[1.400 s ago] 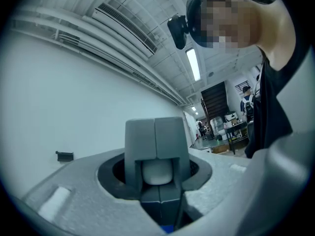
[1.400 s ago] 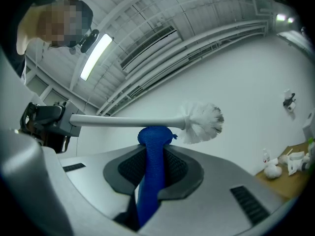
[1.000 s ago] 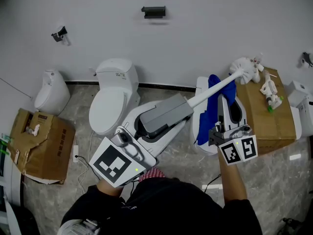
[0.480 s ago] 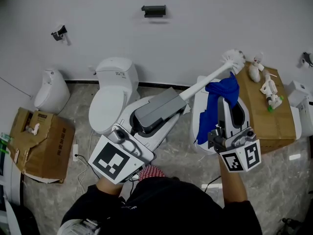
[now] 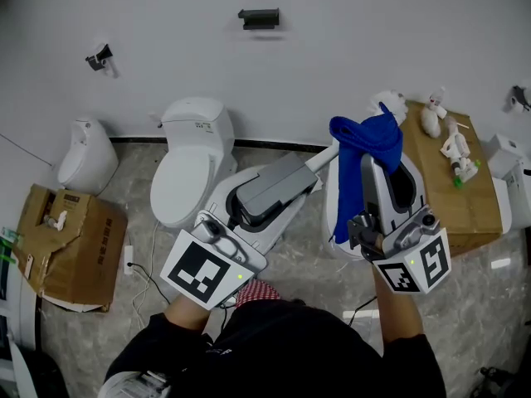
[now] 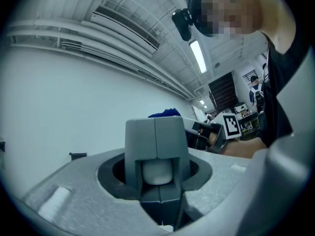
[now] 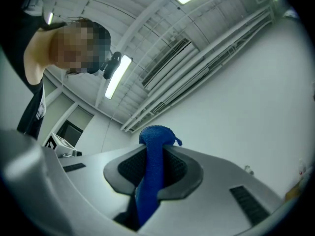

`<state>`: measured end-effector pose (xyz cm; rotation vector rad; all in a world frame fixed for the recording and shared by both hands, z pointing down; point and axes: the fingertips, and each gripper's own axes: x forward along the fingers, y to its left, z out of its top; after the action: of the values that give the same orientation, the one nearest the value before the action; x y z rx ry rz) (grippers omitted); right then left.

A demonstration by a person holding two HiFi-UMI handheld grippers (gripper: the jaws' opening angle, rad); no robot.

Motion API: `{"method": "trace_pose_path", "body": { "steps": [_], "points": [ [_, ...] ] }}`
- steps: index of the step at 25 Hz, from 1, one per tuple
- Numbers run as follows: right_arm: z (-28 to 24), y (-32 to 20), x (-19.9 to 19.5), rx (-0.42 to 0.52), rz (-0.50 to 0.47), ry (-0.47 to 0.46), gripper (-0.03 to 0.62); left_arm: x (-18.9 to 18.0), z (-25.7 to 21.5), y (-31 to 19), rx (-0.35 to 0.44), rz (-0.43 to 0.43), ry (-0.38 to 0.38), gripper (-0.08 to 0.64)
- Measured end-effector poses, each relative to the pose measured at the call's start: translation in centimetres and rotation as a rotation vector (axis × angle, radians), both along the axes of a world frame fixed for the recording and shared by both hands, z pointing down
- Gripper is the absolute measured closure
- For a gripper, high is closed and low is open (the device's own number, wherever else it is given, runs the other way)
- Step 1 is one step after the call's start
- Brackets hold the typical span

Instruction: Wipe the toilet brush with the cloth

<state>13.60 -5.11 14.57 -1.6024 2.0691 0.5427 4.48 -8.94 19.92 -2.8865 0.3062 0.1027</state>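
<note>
In the head view my left gripper (image 5: 309,172) is shut on the white handle of the toilet brush (image 5: 329,153), which slants up to the right. The blue cloth (image 5: 358,143) hangs over the far end of the handle and hides most of the brush head; only a white tuft (image 5: 384,103) shows behind it. My right gripper (image 5: 378,162) is shut on that cloth. The left gripper view shows the round white handle end (image 6: 157,172) gripped between the jaws, with the cloth (image 6: 165,113) beyond. The right gripper view shows the cloth (image 7: 151,173) pinched between the jaws.
A white toilet (image 5: 187,166) and a small urinal (image 5: 83,152) stand along the wall. An open cardboard box (image 5: 66,239) lies at left, and another box (image 5: 452,191) with small white items at right. A black bracket (image 5: 259,16) is on the wall.
My right gripper has lifted the blue cloth up along the handle until it drapes over the brush head. The brush end has swung slightly left and away from the box.
</note>
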Motion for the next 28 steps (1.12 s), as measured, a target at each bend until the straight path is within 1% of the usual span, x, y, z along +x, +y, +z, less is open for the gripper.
{"method": "trace_pose_path", "body": {
  "steps": [5, 11, 16, 21, 28],
  "points": [
    [-0.7, -0.8, -2.3, -0.016, -0.066, 0.047, 0.525, 0.1, 0.2, 0.1, -0.004, 0.009, -0.006, 0.385],
    [-0.2, -1.7, -4.2, -0.077, -0.141, 0.098, 0.525, 0.2, 0.5, 0.4, -0.012, 0.026, -0.008, 0.385],
    [0.4, -2.7, -4.9, -0.126, -0.129, 0.138, 0.526, 0.0, 0.4, 0.2, -0.018, 0.027, -0.002, 0.385],
    [1.0, -3.6, -5.0, -0.168, -0.124, 0.152, 0.525, -0.1, 0.3, 0.2, -0.016, 0.028, -0.001, 0.385],
    [1.4, -4.2, -4.9, -0.199, -0.135, 0.157, 0.526, 0.0, 0.2, 0.2, -0.012, 0.025, -0.006, 0.385]
  ]
}}
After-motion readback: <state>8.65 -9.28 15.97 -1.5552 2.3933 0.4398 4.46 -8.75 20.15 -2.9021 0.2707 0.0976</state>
